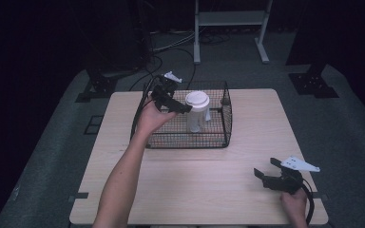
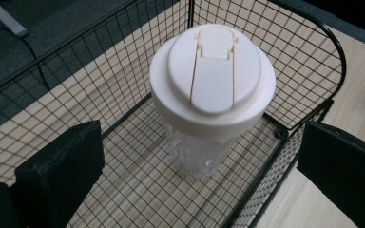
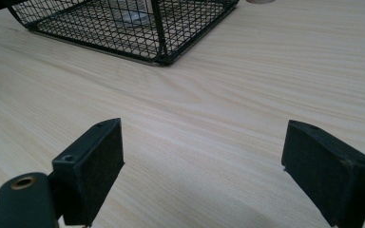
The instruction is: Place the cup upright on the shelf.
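Two grippers, both open

One clear cup (image 1: 196, 111) with a white lid (image 2: 212, 71) stands upright inside the wire basket (image 1: 225, 118). The left gripper (image 1: 183, 107) hovers beside it, jaws wide. The right gripper (image 1: 266, 172) hovers over the table (image 1: 195, 180), jaws wide, empty.

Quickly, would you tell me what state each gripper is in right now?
Left gripper: open, jaws apart above the white-lidded bottle in the wire basket, holding nothing.
Right gripper: open, empty, over the table.
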The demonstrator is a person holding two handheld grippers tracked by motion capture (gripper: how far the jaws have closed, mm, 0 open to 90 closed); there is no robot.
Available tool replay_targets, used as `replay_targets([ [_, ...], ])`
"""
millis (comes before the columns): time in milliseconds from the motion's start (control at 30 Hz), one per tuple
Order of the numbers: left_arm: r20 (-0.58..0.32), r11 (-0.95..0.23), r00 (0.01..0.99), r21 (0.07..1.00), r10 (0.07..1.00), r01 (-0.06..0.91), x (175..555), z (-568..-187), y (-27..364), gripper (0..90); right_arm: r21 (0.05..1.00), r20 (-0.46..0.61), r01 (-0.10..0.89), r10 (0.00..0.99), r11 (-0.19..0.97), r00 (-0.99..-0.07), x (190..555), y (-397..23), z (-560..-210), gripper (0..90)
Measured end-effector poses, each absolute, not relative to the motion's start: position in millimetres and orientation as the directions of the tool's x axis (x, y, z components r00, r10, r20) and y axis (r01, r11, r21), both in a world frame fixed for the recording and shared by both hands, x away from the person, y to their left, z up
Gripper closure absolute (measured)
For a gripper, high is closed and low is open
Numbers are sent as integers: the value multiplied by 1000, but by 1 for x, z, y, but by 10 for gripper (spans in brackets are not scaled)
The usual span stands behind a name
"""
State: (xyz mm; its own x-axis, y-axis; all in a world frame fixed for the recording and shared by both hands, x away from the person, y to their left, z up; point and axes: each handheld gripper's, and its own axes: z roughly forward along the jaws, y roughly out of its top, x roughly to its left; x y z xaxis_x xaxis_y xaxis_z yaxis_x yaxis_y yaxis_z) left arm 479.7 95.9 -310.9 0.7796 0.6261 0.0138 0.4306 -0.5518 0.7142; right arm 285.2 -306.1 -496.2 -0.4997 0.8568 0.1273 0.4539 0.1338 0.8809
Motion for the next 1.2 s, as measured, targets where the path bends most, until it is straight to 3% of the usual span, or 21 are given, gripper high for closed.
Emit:
replay_targets([
  [1200, -10, -542, 809, 738, 588, 403, 425, -326, 136, 10, 882, 87, 440, 859, 169, -504, 284, -303, -496, 129],
])
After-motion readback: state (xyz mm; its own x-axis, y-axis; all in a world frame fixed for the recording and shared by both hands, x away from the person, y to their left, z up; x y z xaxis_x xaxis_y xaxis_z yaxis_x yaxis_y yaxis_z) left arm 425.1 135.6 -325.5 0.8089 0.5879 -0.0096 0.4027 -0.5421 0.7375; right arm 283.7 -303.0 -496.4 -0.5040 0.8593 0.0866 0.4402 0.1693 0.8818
